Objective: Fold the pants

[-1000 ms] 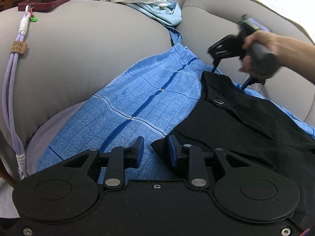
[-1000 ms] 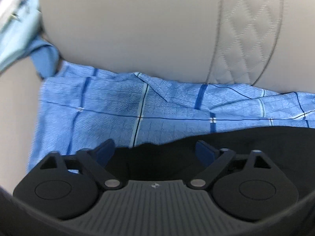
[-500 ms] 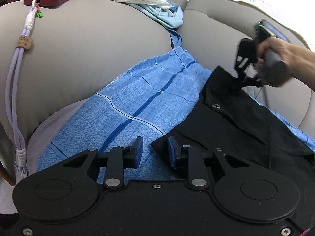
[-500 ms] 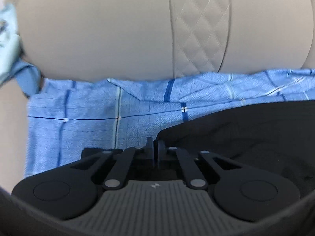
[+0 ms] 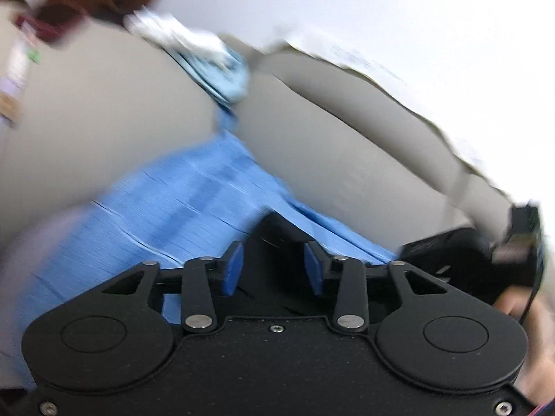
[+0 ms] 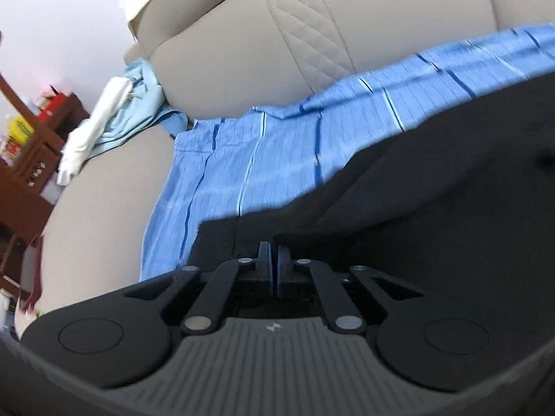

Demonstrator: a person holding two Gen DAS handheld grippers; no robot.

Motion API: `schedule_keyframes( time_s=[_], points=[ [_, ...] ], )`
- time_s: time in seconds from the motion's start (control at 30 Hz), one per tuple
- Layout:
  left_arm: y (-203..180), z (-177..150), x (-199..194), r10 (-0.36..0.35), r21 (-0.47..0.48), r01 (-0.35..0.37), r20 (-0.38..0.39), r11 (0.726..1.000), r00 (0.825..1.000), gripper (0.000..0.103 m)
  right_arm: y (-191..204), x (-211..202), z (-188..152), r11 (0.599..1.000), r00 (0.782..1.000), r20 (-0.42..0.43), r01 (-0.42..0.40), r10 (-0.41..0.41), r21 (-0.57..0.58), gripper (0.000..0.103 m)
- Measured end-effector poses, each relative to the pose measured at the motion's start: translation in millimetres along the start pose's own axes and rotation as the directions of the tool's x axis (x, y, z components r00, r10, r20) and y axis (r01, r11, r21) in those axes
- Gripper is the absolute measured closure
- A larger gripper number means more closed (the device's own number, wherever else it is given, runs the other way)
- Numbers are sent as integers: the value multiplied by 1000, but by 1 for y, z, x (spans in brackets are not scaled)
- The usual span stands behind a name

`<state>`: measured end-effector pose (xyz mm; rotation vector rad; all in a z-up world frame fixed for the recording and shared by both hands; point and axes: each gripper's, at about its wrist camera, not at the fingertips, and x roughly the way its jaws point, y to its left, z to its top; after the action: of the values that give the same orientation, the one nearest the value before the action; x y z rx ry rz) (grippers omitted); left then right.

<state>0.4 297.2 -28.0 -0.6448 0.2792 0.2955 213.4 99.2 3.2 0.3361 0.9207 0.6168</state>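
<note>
Black pants [image 6: 433,215] lie on a blue checked cloth [image 6: 249,159] spread over a beige sofa seat. My right gripper [image 6: 273,267] is shut on an edge of the pants, with the dark fabric running up between the blue pads. In the blurred left wrist view, my left gripper [image 5: 273,267] is open with its blue pads either side of a black pants corner [image 5: 274,239], not clamped. The right gripper [image 5: 485,260] and the hand holding it show at the far right of that view.
The beige sofa backrest [image 6: 242,45] rises behind the cloth. A light blue and white pile of clothes [image 6: 114,118] sits on the armrest. Wooden furniture [image 6: 20,159] stands beyond the sofa's left side.
My right gripper closed on the pants edge and carried it toward the left gripper. The left gripper tilted up and its view blurred; its jaws stay open.
</note>
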Motion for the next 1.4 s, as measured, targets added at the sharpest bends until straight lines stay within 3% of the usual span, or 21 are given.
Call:
schedule_keyframes(
  time_s=[0.2, 0.33, 0.5, 0.53, 0.57, 0.63, 0.7, 0.8, 0.97, 1.0, 1.07, 1.1, 1.23, 1.33, 1.4],
  points=[
    [-9, -12, 39, -82, -127, 60, -173, 990, 982, 52, -17, -21, -37, 996, 993, 85, -79, 81, -29, 100],
    [-9, -12, 60, -96, -232, 53, -177, 971, 980, 26, -28, -20, -40, 995, 992, 87, -95, 96, -17, 100],
    [-15, -6, 84, -55, -299, 5, -157, 954, 986, 24, -38, -28, -48, 994, 989, 108, -104, 105, -15, 101],
    [-16, -6, 89, -41, -311, -9, -154, 950, 987, 35, -41, -30, -51, 994, 988, 108, -107, 108, -14, 101],
    [-17, -7, 93, -31, -320, -20, -155, 947, 987, 69, -43, -31, -54, 993, 988, 104, -116, 117, -9, 101],
    [-23, -9, 111, -57, -339, -22, -223, 940, 973, 103, -47, -32, -63, 992, 988, 90, -128, 129, -12, 101],
    [-27, -15, 122, -85, -373, -16, -254, 928, 964, 103, -48, -33, -68, 992, 988, 85, -123, 126, -35, 101],
    [-39, -13, 124, -9, -299, -59, -221, 952, 975, 102, -53, -43, -66, 993, 987, 117, -103, 110, -61, 99],
    [-31, -3, 127, 41, -346, -116, -218, 931, 975, 71, -95, -70, -22, 1000, 973, 229, 7, -7, 0, 87],
    [-31, -4, 126, 40, -345, -117, -224, 931, 974, 69, -107, -76, -10, 999, 965, 258, 37, -44, 29, 83],
    [-34, -7, 121, 59, -319, -133, -232, 938, 971, 64, -138, -87, 22, 991, 950, 285, 100, -123, 92, 62],
    [-36, -9, 117, 76, -301, -145, -229, 942, 970, 64, -156, -90, 38, 982, 942, 289, 140, -173, 129, 57],
    [-44, -18, 103, 102, -294, -152, -176, 944, 979, 44, -209, -83, 92, 945, 924, 241, 249, -297, 210, 56],
    [-53, -19, 100, 136, -268, -170, -141, 948, 981, 29, -230, -52, 124, 927, 922, 167, 313, -348, 204, 42],
    [-58, -20, 92, 185, -238, -214, -136, 947, 973, 28, -236, -30, 138, 910, 901, 164, 372, -401, 181, 38]
  ],
)
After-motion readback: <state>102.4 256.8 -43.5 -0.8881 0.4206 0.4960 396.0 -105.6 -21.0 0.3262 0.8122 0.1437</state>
